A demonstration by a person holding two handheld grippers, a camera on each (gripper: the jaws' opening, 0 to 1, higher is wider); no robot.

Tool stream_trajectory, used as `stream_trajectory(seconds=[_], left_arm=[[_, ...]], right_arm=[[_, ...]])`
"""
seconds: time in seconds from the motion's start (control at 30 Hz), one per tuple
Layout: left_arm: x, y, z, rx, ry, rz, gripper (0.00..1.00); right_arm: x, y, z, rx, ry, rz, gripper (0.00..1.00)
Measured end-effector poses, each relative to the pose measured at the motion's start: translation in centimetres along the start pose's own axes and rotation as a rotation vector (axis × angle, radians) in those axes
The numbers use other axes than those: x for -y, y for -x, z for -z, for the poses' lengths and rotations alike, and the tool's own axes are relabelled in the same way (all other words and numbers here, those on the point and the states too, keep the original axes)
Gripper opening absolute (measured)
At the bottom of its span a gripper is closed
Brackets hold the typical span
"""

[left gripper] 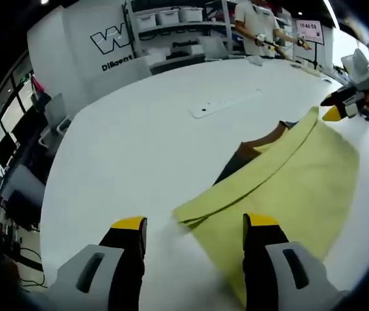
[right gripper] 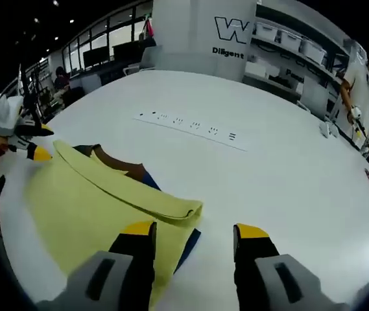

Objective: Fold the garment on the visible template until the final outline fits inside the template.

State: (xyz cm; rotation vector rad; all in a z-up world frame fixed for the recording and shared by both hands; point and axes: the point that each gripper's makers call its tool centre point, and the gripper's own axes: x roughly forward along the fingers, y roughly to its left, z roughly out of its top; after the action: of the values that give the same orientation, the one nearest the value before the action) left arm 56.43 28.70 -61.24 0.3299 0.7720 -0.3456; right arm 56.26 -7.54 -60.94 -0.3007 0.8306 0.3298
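A pale yellow garment [left gripper: 288, 188] lies folded on the white table [left gripper: 139, 149], one thick folded band running across it. A brown and navy template [left gripper: 252, 152] peeks out from under its far edge. My left gripper [left gripper: 194, 223] stands open just above the table, its right jaw over the garment's near corner. My right gripper [left gripper: 336, 110] hovers at the far corner. In the right gripper view, the right gripper [right gripper: 195, 230] is open with the fold's end [right gripper: 187, 210] just ahead, over the garment [right gripper: 87, 207] and template [right gripper: 116, 162]. The left gripper [right gripper: 35, 148] sits at the opposite corner.
A white power strip [left gripper: 226, 103] [right gripper: 190, 126] lies on the table beyond the garment. A person [left gripper: 255, 23] stands at the far side near shelves with bins [left gripper: 171, 16]. Small items [right gripper: 330, 129] sit by the table's far edge.
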Motion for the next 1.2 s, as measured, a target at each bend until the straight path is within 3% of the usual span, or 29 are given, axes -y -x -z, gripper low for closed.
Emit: stream_trajectory(seconds=[0.17,0.27,0.3,0.37,0.5,0.6,0.77,0.87,1.03,1.2], left_arm=[[-0.3,-1.0,0.0,0.021,-0.003,-0.013,0.63],[-0.8,-2.0,0.3,0.007,-0.02,-0.035,0.63],[-0.7,-2.2,-0.4,0.041,0.021,-0.023,0.63],[-1.1,-2.6,-0.5,0.027,0.017,-0.032,0.62],[-1.6,-3.5,-1.8,0.077,0.033,-0.047,0.62],[-1.8,-4.0,-1.9,0.077,0.061,-0.052,0.62],[-2.3,-4.4,-1.6,0.094,0.267,-0.069,0.63],[-2.9,-4.1,-2.0,0.122,0.336,-0.091,0.64],[-3.0,-3.4,-2.5,0.136,0.317,-0.085,0.61],[-2.5,-2.7,-2.0,0.119,0.338,-0.07,0.6]], right_arm=[[0.1,-1.4,0.3,-0.01,0.066,0.034,0.44],[0.2,-2.3,0.1,-0.007,0.052,0.028,0.44],[0.2,-2.5,0.1,-0.008,0.048,0.025,0.44],[0.4,-3.0,-0.1,-0.006,0.037,0.024,0.44],[1.3,-3.7,-1.1,0.023,-0.016,0.053,0.43],[1.4,-4.1,-1.5,0.034,-0.06,0.04,0.44],[1.8,-4.6,-2.2,0.068,-0.185,0.036,0.45],[2.3,-4.7,-2.6,0.088,-0.269,0.053,0.44],[2.2,-3.7,-2.7,0.102,-0.289,0.059,0.45],[1.5,-2.8,-2.5,0.101,-0.3,0.039,0.45]])
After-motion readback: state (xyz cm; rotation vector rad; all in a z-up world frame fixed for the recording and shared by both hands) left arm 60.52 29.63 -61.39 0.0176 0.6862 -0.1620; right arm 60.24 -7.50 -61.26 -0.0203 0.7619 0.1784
